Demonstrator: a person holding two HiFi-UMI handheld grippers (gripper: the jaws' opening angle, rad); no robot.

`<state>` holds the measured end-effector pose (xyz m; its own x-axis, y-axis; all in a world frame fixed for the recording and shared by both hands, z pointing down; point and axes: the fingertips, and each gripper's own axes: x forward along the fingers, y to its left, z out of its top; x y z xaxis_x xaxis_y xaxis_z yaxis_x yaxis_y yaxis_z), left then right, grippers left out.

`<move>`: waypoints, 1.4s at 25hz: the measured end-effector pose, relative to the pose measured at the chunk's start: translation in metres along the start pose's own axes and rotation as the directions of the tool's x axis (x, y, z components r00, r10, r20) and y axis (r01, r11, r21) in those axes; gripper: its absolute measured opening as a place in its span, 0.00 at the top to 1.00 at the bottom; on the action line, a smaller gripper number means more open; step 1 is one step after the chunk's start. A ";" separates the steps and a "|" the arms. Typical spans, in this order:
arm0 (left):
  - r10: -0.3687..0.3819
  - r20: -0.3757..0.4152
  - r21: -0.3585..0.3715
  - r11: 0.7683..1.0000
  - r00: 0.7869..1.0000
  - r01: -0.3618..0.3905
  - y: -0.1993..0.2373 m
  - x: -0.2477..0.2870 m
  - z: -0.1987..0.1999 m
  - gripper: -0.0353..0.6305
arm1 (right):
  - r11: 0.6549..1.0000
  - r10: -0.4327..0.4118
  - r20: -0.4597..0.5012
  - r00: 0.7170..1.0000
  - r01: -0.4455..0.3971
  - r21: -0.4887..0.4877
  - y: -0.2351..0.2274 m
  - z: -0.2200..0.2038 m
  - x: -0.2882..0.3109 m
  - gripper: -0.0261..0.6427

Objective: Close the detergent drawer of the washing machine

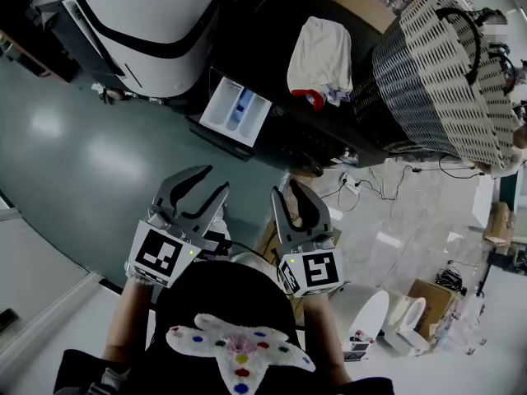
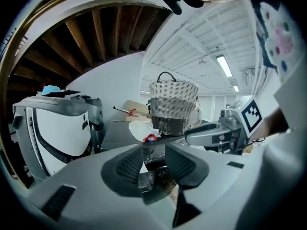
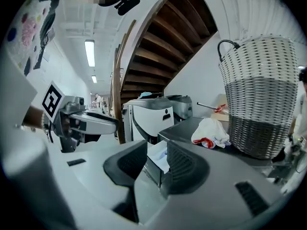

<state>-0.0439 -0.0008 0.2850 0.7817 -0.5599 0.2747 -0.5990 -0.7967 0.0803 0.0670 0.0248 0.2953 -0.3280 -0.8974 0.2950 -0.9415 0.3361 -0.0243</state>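
Note:
The dark washing machine [image 1: 329, 130] stands ahead with its white detergent drawer [image 1: 235, 111] pulled out toward me. Both grippers hang side by side in the air, short of the drawer and apart from it. My left gripper [image 1: 216, 179] is open with nothing between its jaws; so is my right gripper [image 1: 286, 189]. In the left gripper view the drawer [image 2: 144, 168] shows in the gap of the left gripper [image 2: 156, 169], far off. In the right gripper view the drawer [image 3: 160, 155] shows between the jaws of the right gripper [image 3: 156, 169].
A white cloth [image 1: 321, 54] and a tall woven basket [image 1: 436, 81] sit on top of the washing machine. A white-and-black appliance [image 1: 140, 11] stands to the left. Cables [image 1: 370, 189] and cardboard boxes [image 1: 428, 299] lie on the floor at the right. A wooden staircase [image 3: 163, 47] rises behind.

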 end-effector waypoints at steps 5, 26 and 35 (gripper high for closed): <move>-0.021 0.005 0.003 1.000 1.000 0.021 0.025 0.010 0.004 0.73 | 1.000 -0.009 -0.004 1.000 0.009 0.004 0.000 0.005 0.026 0.79; -0.009 0.015 -0.007 1.000 1.000 0.009 0.062 0.014 0.000 0.73 | 1.000 0.003 -0.035 0.999 -0.003 -0.003 0.008 0.005 0.059 0.79; 0.042 0.025 -0.018 0.999 0.999 -0.042 0.068 0.021 0.002 0.73 | 0.998 0.062 -0.043 0.997 -0.062 -0.001 0.002 0.003 0.070 0.79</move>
<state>-0.0678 -0.0674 0.2941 0.7599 -0.5983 0.2542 -0.6340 -0.7685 0.0864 0.0423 -0.0386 0.3134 -0.3822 -0.8617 0.3337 -0.9192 0.3916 -0.0416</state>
